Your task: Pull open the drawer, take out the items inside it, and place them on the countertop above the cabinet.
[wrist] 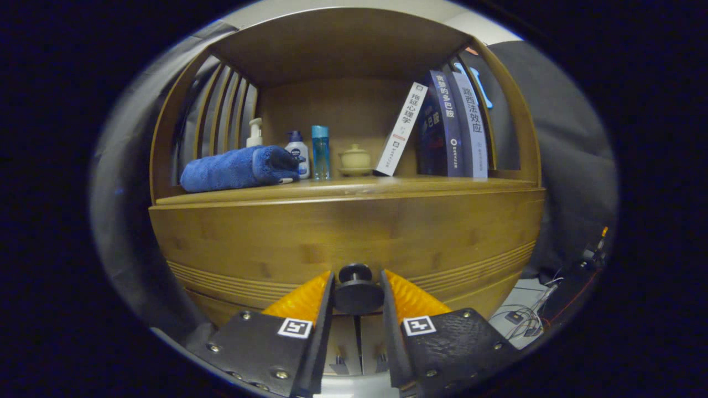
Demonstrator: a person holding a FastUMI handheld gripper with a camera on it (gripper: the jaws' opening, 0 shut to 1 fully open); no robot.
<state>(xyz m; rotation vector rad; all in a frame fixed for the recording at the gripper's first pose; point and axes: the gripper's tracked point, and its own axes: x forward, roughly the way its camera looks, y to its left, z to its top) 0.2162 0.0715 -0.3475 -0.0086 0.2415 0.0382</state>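
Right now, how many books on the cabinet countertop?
3, all at the wooden countertop's right end: a white-spined book leaning right, a dark-blue-spined book beside it, then a grey-spined book. More may hide behind them. Gripper fingers flank the round black drawer knob.

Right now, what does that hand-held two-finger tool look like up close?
The gripper has two wedge-shaped fingers with ridged inner pads, tapering toward the tips. Each sits on a flat dark plate fastened with small silver screws, and each plate carries a square black-and-white coded marker.
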